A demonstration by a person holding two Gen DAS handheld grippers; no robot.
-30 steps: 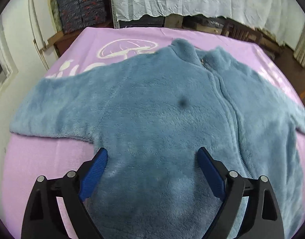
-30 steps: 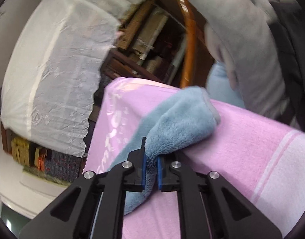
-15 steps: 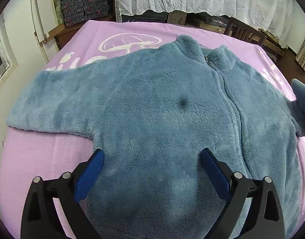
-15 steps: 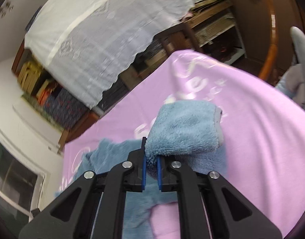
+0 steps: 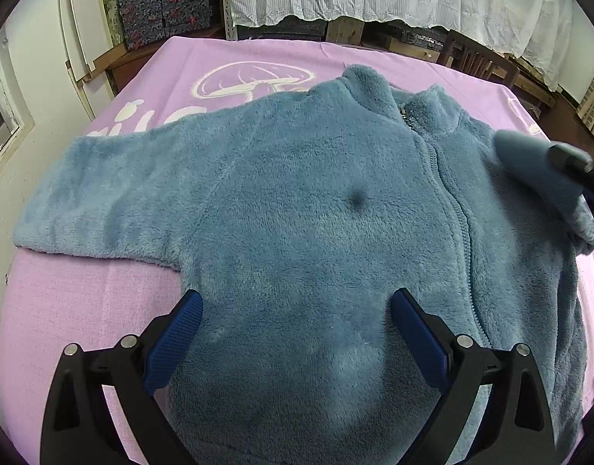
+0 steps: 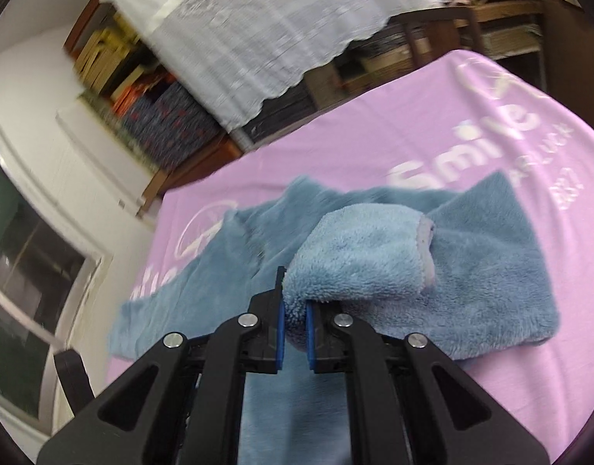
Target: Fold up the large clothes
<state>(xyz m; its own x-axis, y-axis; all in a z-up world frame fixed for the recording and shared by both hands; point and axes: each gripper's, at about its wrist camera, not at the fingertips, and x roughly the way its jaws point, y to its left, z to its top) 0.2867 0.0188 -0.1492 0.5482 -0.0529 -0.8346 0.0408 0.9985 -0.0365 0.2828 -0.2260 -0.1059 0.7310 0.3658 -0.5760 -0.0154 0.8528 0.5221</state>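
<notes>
My right gripper (image 6: 295,312) is clamped on the cuff end of one sleeve (image 6: 359,255) of the blue fleece jacket (image 5: 316,209), holding it lifted and doubled over the jacket's body. The jacket lies front up, zip (image 5: 458,213) closed, spread on the pink blanket (image 5: 83,310) that covers the table, its other sleeve (image 5: 103,193) stretched flat to the side. My left gripper (image 5: 297,312) hangs over the lower part of the jacket, its jaws spread wide with nothing gripped, having just finished opening.

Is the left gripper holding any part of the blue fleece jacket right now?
No, the left gripper stands wide open above the jacket, pads pressing nothing.
</notes>
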